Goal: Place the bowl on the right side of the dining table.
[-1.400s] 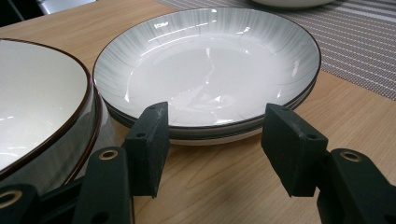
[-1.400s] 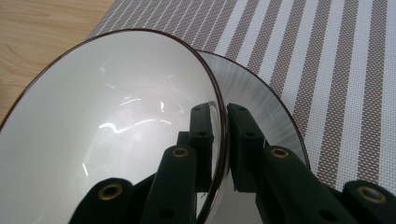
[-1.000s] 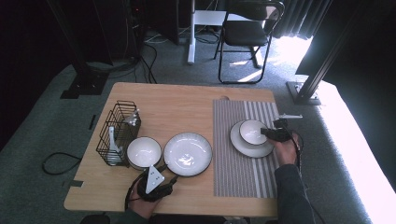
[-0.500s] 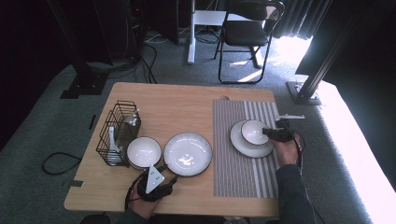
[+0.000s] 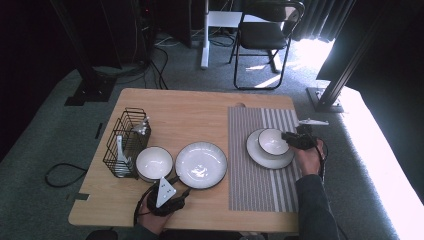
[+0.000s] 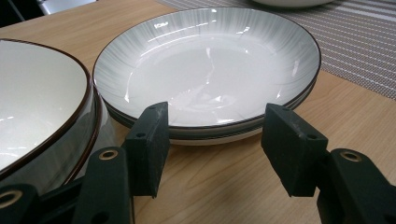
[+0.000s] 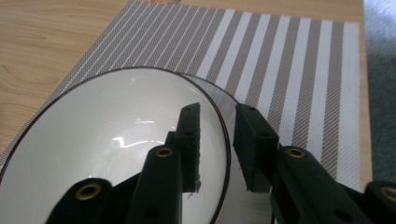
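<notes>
My right tongs (image 7: 215,140) straddle the rim of the small bowl (image 7: 107,144); their jaws have just been opening, one inside the bowl, one outside, with a gap showing on the outer side. The bowl sits on a plate (image 5: 260,155) on the striped mat (image 5: 260,185). My left tongs (image 6: 217,140) stand wide with nothing between them, low over the counter (image 6: 224,186), just short of the near rim of the stacked shallow plates (image 6: 210,65). Beside their left jaw sits another bowl (image 6: 37,116).
</notes>
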